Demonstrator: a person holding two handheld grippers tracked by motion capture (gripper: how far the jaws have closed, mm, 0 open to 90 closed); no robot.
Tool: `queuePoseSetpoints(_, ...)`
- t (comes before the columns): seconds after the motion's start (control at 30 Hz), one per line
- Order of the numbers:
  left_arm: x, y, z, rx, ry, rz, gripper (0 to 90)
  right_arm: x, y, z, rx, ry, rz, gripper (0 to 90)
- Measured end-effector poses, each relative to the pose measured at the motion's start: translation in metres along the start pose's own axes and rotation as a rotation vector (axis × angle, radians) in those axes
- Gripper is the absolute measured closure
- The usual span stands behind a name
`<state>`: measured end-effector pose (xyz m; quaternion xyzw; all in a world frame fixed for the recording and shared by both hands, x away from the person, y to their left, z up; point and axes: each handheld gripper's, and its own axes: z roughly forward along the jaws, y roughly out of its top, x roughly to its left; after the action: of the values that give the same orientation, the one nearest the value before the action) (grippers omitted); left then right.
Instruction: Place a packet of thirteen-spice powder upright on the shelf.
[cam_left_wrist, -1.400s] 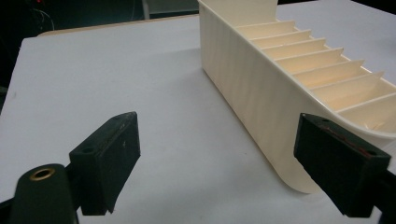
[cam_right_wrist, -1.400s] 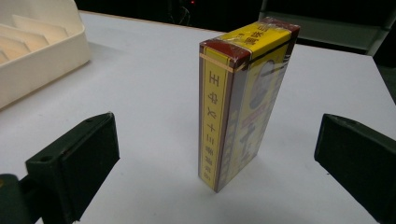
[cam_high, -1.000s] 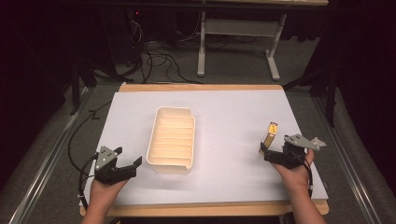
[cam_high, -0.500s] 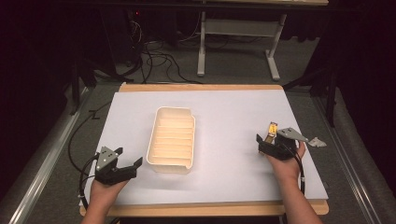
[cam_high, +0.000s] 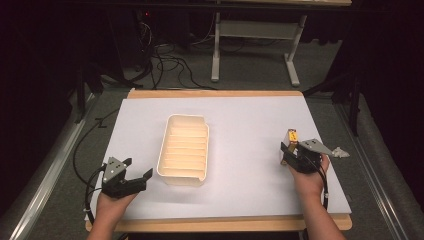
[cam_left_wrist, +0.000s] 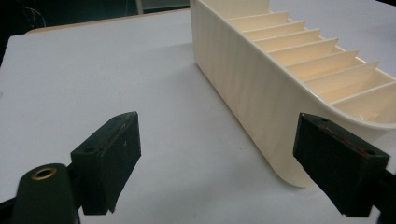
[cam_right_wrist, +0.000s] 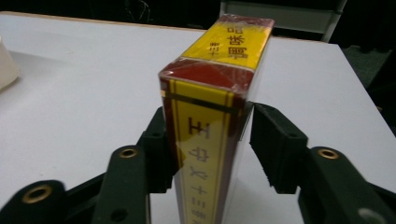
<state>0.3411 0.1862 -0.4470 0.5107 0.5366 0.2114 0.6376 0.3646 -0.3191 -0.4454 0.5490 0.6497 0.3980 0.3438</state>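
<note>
Right gripper (cam_right_wrist: 210, 140) has a red-and-yellow box (cam_right_wrist: 212, 116) standing between its 2 jaws; the jaws have just been closing around it. In the right gripper view the left pad lies against the box's side, while a thin gap seems to remain at the right pad, so I judge the grip not yet complete. Box stands upright on the white table sheet (cam_high: 240, 125), near the right edge, long axis vertical, narrow printed face toward the gripper camera. In the high view the box (cam_high: 291, 137) sits at the tips of the right gripper (cam_high: 292, 155), on its far side, so the right hand is much the nearer one. The cream slotted tray (cam_high: 184, 147) lies well apart, toward the middle of the sheet and left of the box, its long axis running away from the person, its slots crosswise. Judgement: any carry to the tray goes leftward over bare sheet, nothing between. Left gripper (cam_high: 131, 177) rests just beside the tray's near left corner, jaws spread wide with nothing between them; the tray wall (cam_left_wrist: 261, 107) passes close to its right jaw. A small crumpled scrap (cam_high: 341, 152) lies at the table's right edge.
</note>
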Motion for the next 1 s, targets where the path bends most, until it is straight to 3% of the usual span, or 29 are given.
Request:
queuePoseSetpoints(0.27, 0.001, 0.001, -0.001, 0.003, -0.001, 0.005, 15.6, -0.008, -0.001, -0.003, 0.006, -0.005, 0.027, 67.3)
queuePoseSetpoints(0.5, 0.000, 0.001, -0.002, -0.004, -0.004, -0.007, 15.6, -0.015, -0.001, -0.006, 0.003, 0.026, 0.034, 67.9)
queuePoseSetpoints(0.7, 0.001, 0.001, -0.002, 0.001, -0.004, -0.002, 15.6, -0.014, 0.003, -0.014, -0.033, 0.103, -0.003, 68.1)
queuePoseSetpoints(0.77, 0.001, 0.001, -0.002, 0.001, -0.004, -0.001, 15.6, -0.013, 0.003, -0.015, -0.037, 0.110, -0.010, 68.1)
queuePoseSetpoints(1.0, 0.000, 0.002, -0.002, -0.002, -0.004, 0.000, 15.6, -0.003, 0.010, -0.019, -0.068, 0.197, -0.093, 68.2)
